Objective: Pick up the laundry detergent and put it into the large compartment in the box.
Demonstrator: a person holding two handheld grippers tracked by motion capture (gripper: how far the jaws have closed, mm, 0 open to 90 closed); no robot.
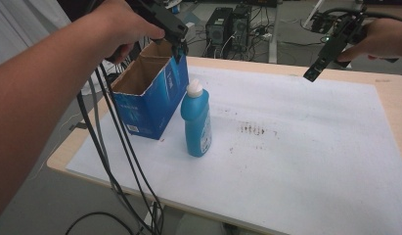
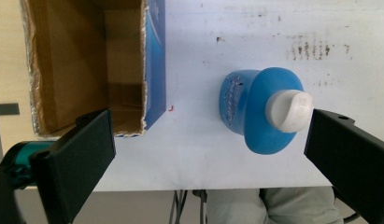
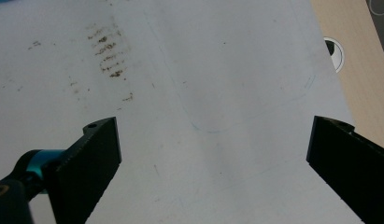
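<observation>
Two tools in play, both held above the table [image 1: 384,85], both with jaws spread wide and holding nothing.

Left tool [image 1: 176,39]: gripped in the person's left hand [image 1: 122,29], hanging over the far right corner of the open blue box [image 1: 152,98]. In the left gripper view, the left tool [image 2: 203,149] looks straight down; the box [image 2: 154,60] sits toward its left jaw and the blue bottle [image 2: 259,109] toward its right jaw, clear of both. Cables trail from the hand down past the table's near left edge.

Blue bottle [image 1: 197,122]: upright on the white sheet [image 1: 296,147], white cap [image 1: 194,88] on top, just beside the box's right wall; touching or not, cannot tell. Box is open-topped, brown cardboard inside, and nothing shows in the part visible.

Right tool [image 1: 313,73]: held at the far right, well apart from bottle and box. The right gripper view shows the right tool [image 3: 213,154] over bare white sheet [image 3: 217,70] with brown smudges [image 3: 108,51]; the table's wood edge [image 3: 348,79] shows at that view's right.
</observation>
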